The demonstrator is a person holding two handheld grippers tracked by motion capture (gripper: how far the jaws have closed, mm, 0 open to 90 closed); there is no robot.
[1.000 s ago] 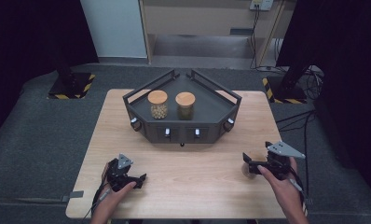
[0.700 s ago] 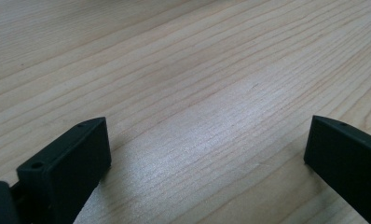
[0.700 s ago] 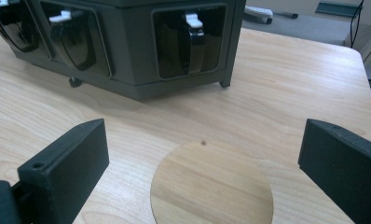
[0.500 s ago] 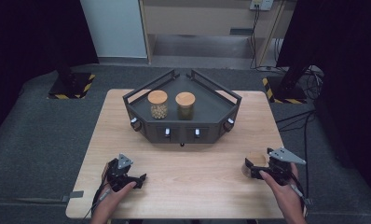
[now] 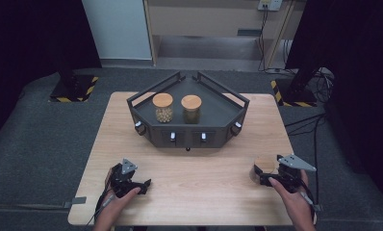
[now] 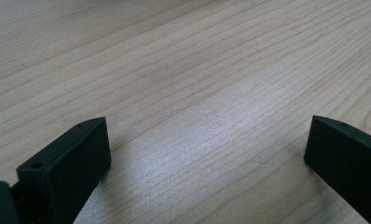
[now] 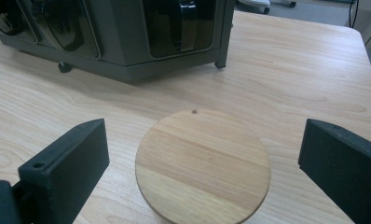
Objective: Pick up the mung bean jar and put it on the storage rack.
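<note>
table (image 5: pixel 189 159): carries all that follows
rack (image 5: pixel 228 126): at the middle of the table's far edge, its point towards the near edge
two jars: in the rack, side by side; left jar (image 5: pixel 163 107), right jar (image 5: pixel 191 108), just apart
third jar (image 5: pixel 262 168): on the table near its near right corner, in front of and to the right of the rack, well apart from it
right gripper (image 7: pixel 197 154): just behind the third jar on the near side, its jaws spread to either side of the lid, not touching
left gripper (image 5: pixel 142 183): on the table near its near left corner, well apart from the rack, jaws spread over bare wood
</note>
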